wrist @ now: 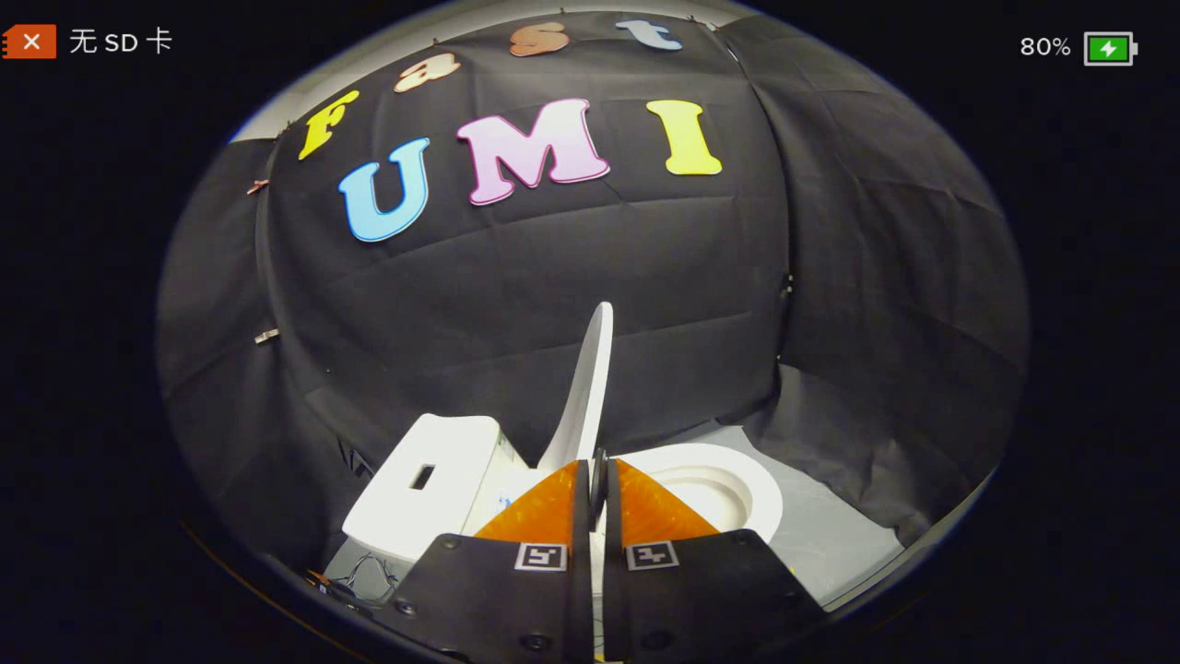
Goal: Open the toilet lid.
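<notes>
The toilet lid (587, 387) stands raised on edge just below the centre of the frame, seen almost side-on as a thin white blade that curves upward from the hinge and ends in a rounded top against the black cloth wall (572, 267). Its lower end drops down between the tips of the two fingers (544, 510), which sit at the bottom centre of the frame; the gripper (598, 481) has its fingers drawn nearly together, leaving only a narrow slit between them, and the lid's bottom edge appears to be pinched in that slit, though the exact contact is hidden by the finger tips. Each finger carries a small square black-and-white marker near its base, and behind them the dark body of the gripper spreads across the bottom of the frame. Just right of the lid lies the toilet seat ring (737, 484), white and oval, with the paler hollow of the bowl showing inside it. To the left of the lid, in the lower left of the frame, sits the white tank (429, 493), a blocky shape with a small dark rectangular slot in its top surface. A tangle of thin wires (364, 567) lies at the foot of the tank. The toilet rests on a pale grey floor (834, 539) that shows at the lower right, where the folds of the black cloth come down to meet it.
</notes>
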### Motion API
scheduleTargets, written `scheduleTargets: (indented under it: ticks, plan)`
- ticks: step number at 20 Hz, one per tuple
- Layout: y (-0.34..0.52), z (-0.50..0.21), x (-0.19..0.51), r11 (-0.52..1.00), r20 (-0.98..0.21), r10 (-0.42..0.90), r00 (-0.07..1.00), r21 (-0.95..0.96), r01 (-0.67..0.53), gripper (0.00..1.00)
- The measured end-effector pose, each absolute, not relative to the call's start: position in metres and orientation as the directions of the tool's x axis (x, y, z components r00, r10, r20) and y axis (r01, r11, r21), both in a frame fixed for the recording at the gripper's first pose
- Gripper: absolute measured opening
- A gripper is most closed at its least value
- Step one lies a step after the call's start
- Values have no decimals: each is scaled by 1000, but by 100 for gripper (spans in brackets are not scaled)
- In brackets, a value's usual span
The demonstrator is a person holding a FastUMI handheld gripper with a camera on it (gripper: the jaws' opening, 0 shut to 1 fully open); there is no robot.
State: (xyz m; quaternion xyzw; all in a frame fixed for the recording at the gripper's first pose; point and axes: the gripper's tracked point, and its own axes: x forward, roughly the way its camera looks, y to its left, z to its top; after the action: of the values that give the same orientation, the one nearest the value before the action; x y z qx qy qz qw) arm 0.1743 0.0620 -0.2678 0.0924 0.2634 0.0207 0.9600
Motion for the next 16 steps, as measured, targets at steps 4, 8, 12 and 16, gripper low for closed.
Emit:
scheduleTargets:
  ticks: [4, 8, 12, 16]
  plan:
    - [101, -257, 173, 991, -482, 81, 873, 135, -18, 9]
    - [141, -249, 169, 995, -456, 80, 886, 89, -44, 10]
    - [184, -244, 167, 995, -438, 101, 893, 56, -85, 10]
    - [227, -246, 161, 991, -430, 126, 894, 19, -131, 10]
